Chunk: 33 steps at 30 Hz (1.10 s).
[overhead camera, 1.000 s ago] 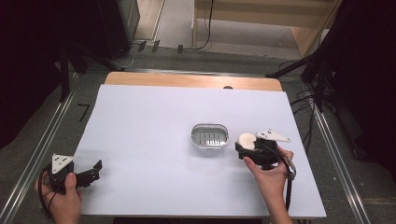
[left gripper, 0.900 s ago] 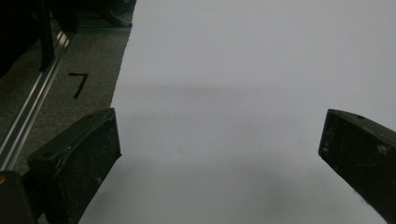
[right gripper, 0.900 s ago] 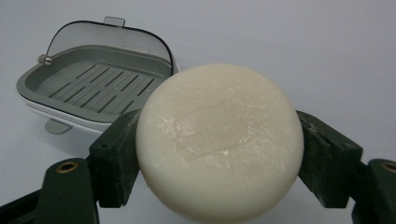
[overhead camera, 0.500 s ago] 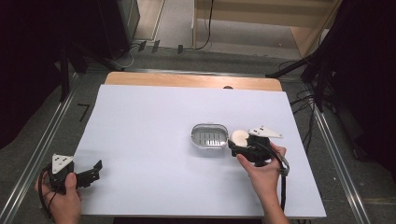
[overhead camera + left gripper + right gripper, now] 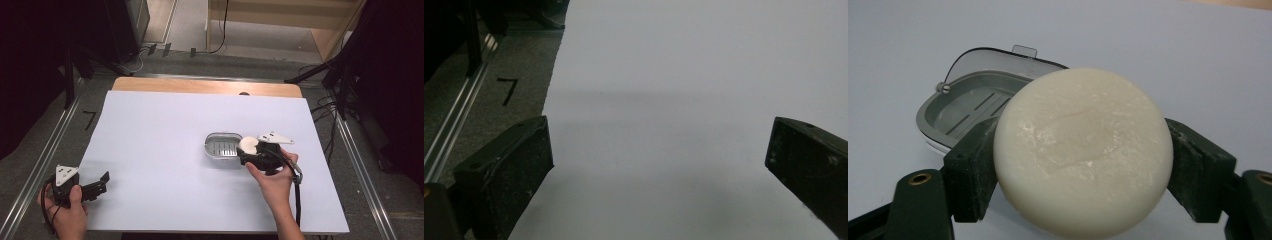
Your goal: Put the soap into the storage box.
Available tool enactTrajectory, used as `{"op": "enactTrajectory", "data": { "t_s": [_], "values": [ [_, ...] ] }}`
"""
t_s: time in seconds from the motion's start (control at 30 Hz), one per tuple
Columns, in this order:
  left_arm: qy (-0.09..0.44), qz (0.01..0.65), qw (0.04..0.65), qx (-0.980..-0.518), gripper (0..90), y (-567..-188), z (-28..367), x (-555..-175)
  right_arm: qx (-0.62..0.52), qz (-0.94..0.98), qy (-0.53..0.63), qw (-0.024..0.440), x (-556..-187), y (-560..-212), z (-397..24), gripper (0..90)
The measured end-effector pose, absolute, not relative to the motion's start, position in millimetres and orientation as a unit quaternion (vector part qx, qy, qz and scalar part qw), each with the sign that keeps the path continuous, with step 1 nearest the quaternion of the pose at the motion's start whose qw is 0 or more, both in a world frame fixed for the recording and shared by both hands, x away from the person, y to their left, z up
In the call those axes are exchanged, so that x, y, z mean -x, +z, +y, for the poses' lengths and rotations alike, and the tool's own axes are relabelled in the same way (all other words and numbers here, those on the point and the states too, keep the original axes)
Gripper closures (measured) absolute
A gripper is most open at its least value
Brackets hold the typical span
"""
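right gripper view: right gripper (image 5: 1083, 160) clamps soap (image 5: 1082, 150), hiding half the dish (image 5: 968, 107); left gripper (image 5: 659, 165) gapes, empty.

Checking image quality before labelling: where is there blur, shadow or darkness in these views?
High view: dark surroundings, evenly lit white table. Left gripper view: the near fingers are soft, with a faint shadow band on the sheet. Right gripper view: the soap is fairly sharp, with small glints; the soap dish behind is slightly soft.

The dish (image 5: 223, 145) is set right of the table's (image 5: 165, 120) middle, nearer the front edge. The soap (image 5: 248, 145) is held just beside the dish's right rim by the right gripper (image 5: 252, 152). The left gripper (image 5: 92, 187) is found at the front left corner, well apart from both.
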<state>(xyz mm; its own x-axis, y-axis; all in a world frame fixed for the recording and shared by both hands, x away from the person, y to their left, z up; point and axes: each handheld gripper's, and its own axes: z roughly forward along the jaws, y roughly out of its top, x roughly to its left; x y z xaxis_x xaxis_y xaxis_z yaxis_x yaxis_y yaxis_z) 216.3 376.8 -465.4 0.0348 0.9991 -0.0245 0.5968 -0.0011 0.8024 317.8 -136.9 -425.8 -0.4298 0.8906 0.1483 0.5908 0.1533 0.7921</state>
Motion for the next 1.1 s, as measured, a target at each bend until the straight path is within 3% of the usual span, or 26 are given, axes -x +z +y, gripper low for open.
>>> {"op": "enactTrajectory", "data": {
  "t_s": [1.1],
  "values": [
    [0.302, 0.625, 0.332, -0.639, 0.0, -465, 377, -217, -0.483, 0.752, 0.419, 0.159, -334, -425, -97, 24.2]
  ]
}}
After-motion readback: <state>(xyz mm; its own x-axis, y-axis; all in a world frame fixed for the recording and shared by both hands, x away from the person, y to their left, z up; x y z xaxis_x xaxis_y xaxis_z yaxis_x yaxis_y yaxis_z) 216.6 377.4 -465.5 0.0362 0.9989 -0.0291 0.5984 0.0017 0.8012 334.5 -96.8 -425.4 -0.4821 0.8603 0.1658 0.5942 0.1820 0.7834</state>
